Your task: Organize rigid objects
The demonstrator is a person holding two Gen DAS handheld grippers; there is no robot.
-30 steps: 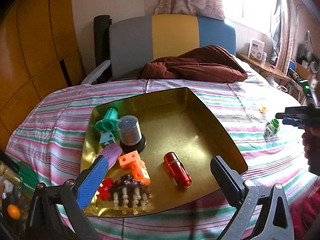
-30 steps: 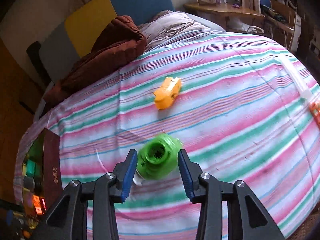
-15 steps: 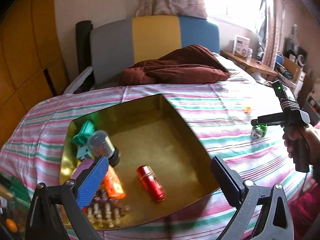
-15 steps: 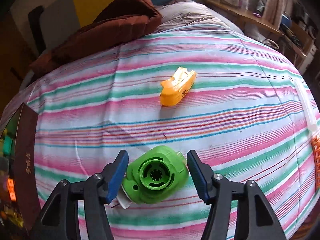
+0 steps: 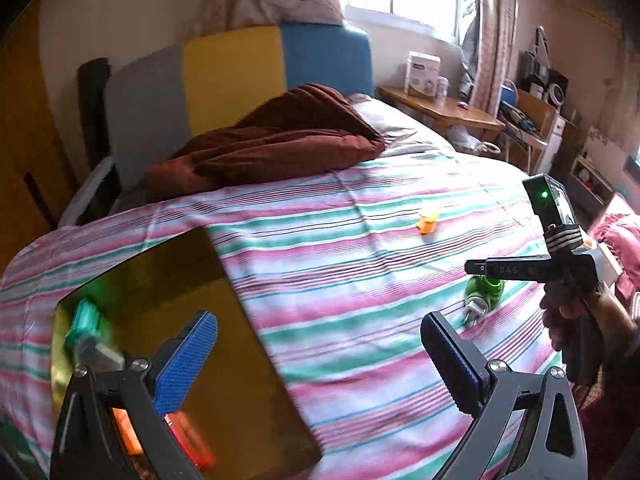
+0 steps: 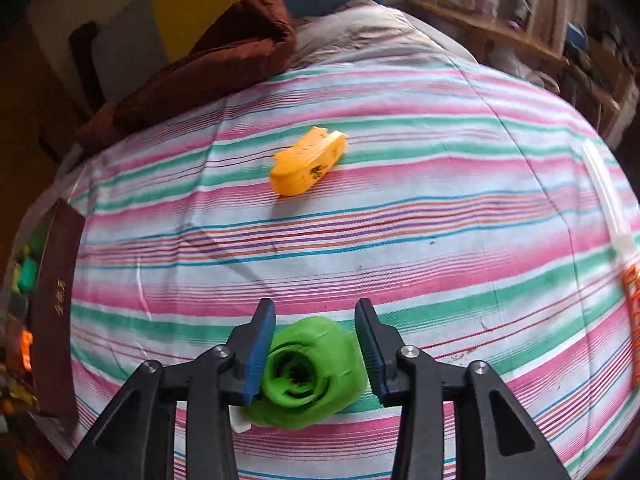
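A round green plastic part (image 6: 310,372) with a white stub lies on the striped bed sheet. My right gripper (image 6: 314,344) is open around it, one jaw on each side; the left pad touches or nearly touches it. The part also shows in the left wrist view (image 5: 482,294) under the right gripper (image 5: 520,270). An orange plastic piece (image 6: 308,166) lies farther up the bed, also seen in the left wrist view (image 5: 428,222). My left gripper (image 5: 320,358) is open and empty, above the right edge of the gold tray (image 5: 248,360), which holds several small toys.
A brown blanket (image 5: 272,144) lies at the head of the bed by a grey, yellow and blue headboard (image 5: 232,76). A wooden bedside table (image 5: 440,108) and shelves stand at the right. An orange object (image 6: 632,296) sits at the bed's right edge.
My right gripper has moved down and forward over the green part, so its jaws now flank it. My left gripper has swung right, so the tray slid to the lower left of its view.
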